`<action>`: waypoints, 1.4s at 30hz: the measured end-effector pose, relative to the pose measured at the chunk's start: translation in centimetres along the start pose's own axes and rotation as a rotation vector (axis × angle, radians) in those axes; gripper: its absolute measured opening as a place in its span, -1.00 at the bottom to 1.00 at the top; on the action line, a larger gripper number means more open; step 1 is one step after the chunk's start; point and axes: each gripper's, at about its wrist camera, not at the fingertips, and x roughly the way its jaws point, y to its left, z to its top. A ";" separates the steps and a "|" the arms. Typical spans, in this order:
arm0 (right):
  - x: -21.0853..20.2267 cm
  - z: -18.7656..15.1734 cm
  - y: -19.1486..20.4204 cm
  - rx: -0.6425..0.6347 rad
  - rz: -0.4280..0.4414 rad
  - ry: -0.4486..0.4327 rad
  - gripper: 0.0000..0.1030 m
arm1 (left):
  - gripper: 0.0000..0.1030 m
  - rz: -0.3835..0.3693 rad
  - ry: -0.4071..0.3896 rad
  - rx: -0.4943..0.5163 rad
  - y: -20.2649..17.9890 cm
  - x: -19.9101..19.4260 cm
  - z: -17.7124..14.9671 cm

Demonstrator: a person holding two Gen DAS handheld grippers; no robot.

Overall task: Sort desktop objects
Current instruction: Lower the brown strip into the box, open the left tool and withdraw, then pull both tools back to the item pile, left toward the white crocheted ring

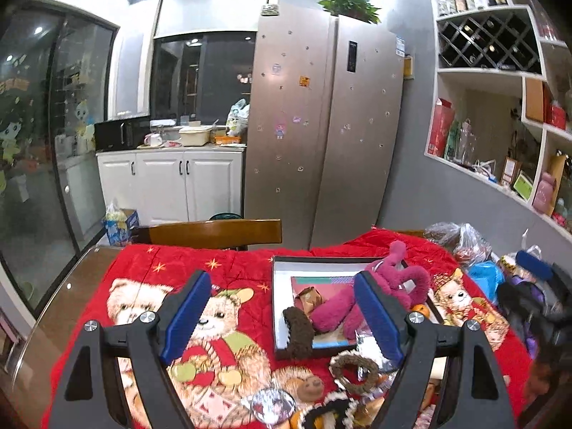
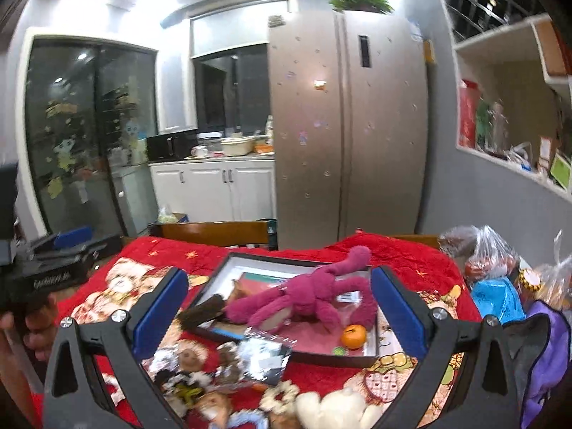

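Note:
A black tray (image 1: 282, 261) lies on the red bear-print blanket (image 1: 150, 268) and holds a magenta plush toy (image 1: 339, 307), a brown scrunchie (image 1: 298, 332) and a small orange (image 2: 353, 336). Loose things lie in front of the tray: a brown ring scrunchie (image 1: 354, 368), a round badge (image 1: 273, 405), silver packets (image 2: 264, 354), a cream scrunchie (image 2: 280, 397) and a white plush (image 2: 336, 407). My left gripper (image 1: 282, 321) hangs open above the blanket, holding nothing. My right gripper (image 2: 280, 312) is also open and empty, above the tray (image 2: 221, 268) and the plush (image 2: 304, 296).
A wooden chair back (image 1: 214, 234) stands at the table's far edge, with a fridge (image 1: 321, 125) behind it. Plastic bags (image 1: 461, 239), a blue packet (image 2: 497, 298) and purple cloth (image 2: 547, 357) crowd the right side. A hand (image 2: 35, 325) shows at the left.

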 end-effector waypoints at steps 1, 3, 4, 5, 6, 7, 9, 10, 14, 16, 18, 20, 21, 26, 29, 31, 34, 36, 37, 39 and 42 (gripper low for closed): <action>-0.5 -0.1 0.6 -0.014 0.010 0.000 1.00 | 0.64 0.016 0.018 -0.001 0.2 -0.4 0.0; -1.6 -0.6 2.1 -0.044 0.028 -0.004 1.00 | 0.64 0.018 0.039 0.003 0.5 -1.2 -0.1; -1.9 -0.9 2.7 -0.060 0.032 -0.001 1.00 | 0.64 0.017 0.049 0.004 0.8 -1.8 -0.3; -2.2 -1.1 3.4 -0.076 0.035 0.001 1.00 | 0.64 0.023 0.056 0.006 1.1 -2.2 -0.6; -2.8 -1.5 4.3 -0.096 0.038 0.000 1.00 | 0.64 0.030 0.060 0.010 1.4 -2.8 -0.9; -3.1 -1.9 4.8 -0.104 0.040 -0.002 1.00 | 0.64 0.035 0.059 0.015 1.6 -3.5 -1.4; -3.8 -2.6 5.9 -0.108 0.051 0.007 1.00 | 0.64 0.054 0.060 0.027 2.0 -4.7 -2.5; -4.1 -2.9 6.2 -0.109 0.059 0.010 1.00 | 0.64 0.057 0.060 0.031 2.2 -5.1 -3.0; -5.0 -4.2 7.3 -0.114 0.087 0.017 1.00 | 0.64 0.068 0.083 0.044 2.9 -6.6 -5.4; -5.5 -5.1 7.6 -0.111 0.104 0.022 1.00 | 0.64 0.078 0.117 0.037 3.4 -7.0 -6.9; -5.6 -6.3 7.5 -0.084 0.100 0.037 1.00 | 0.64 0.069 0.149 0.031 3.9 -7.5 -8.7; -5.3 -7.7 7.4 -0.046 0.110 0.066 1.00 | 0.64 0.070 0.171 0.024 4.4 -7.7 -10.1; -5.0 -8.4 7.2 -0.028 0.117 0.082 1.00 | 0.64 0.075 0.188 0.021 4.5 -7.7 -11.0; -3.2 -11.7 6.7 0.011 0.120 0.153 1.00 | 0.64 0.095 0.236 0.033 4.7 -6.7 -13.9; -1.9 -13.3 6.4 0.021 0.124 0.197 1.00 | 0.64 0.091 0.263 0.046 4.7 -5.7 -15.0; -1.3 -14.5 6.5 0.015 0.121 0.222 1.00 | 0.64 0.091 0.278 0.047 4.7 -5.0 -15.8; -1.0 -16.1 6.5 0.009 0.126 0.253 1.00 | 0.64 0.093 0.309 0.043 4.9 -3.8 -16.7; -0.6 -17.0 6.3 0.024 0.137 0.278 1.00 | 0.64 0.093 0.329 0.032 5.3 -3.1 -17.4; -0.3 -17.3 6.2 0.034 0.142 0.290 1.00 | 0.64 0.092 0.338 0.025 5.5 -2.8 -17.6; 0.2 -18.0 6.0 0.048 0.145 0.316 1.00 | 0.64 0.089 0.361 0.008 5.8 -2.2 -18.1; 0.6 -18.4 6.1 0.040 0.145 0.326 1.00 | 0.64 0.084 0.378 -0.011 6.4 -1.7 -18.5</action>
